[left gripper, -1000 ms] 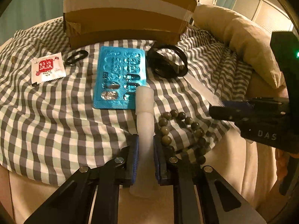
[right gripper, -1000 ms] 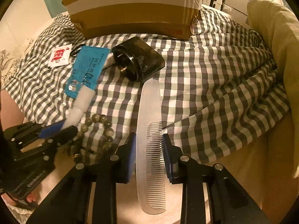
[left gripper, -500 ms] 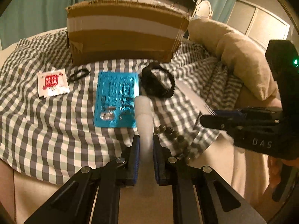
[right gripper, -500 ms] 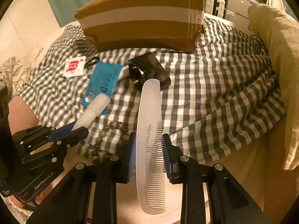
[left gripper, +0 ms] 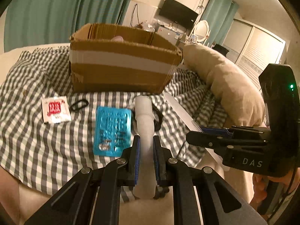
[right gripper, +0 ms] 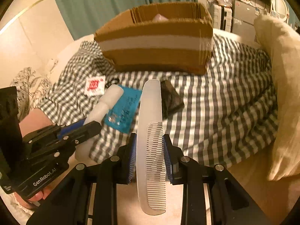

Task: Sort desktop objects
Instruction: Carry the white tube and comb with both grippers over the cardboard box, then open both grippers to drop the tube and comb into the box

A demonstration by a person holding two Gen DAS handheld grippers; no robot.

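Observation:
My left gripper (left gripper: 146, 140) is shut on a white tube (left gripper: 144, 120), held up off the checked cloth (left gripper: 37, 140). My right gripper (right gripper: 149, 140) is shut on a white comb (right gripper: 151, 123), also lifted. In the right wrist view the left gripper (right gripper: 88, 124) shows at the left with the tube (right gripper: 110, 98). An open cardboard box (left gripper: 121, 65) stands behind, with something pale inside. On the cloth lie a blue pill blister (left gripper: 112, 131), a white and red sachet (left gripper: 55, 110), a black hair tie (left gripper: 78, 104) and a black case (right gripper: 171, 98), partly hidden.
A beige pillow (left gripper: 225, 86) lies to the right of the box. The cloth's front edge drops off below both grippers. Teal curtains (left gripper: 65, 13) hang behind, and shelves with clutter stand far back. A hand (right gripper: 35, 120) holds the left gripper.
Both grippers have risen with the tube and the comb and tilted up, so the box's open top and the room now show. The bead bracelet has dropped out of sight.

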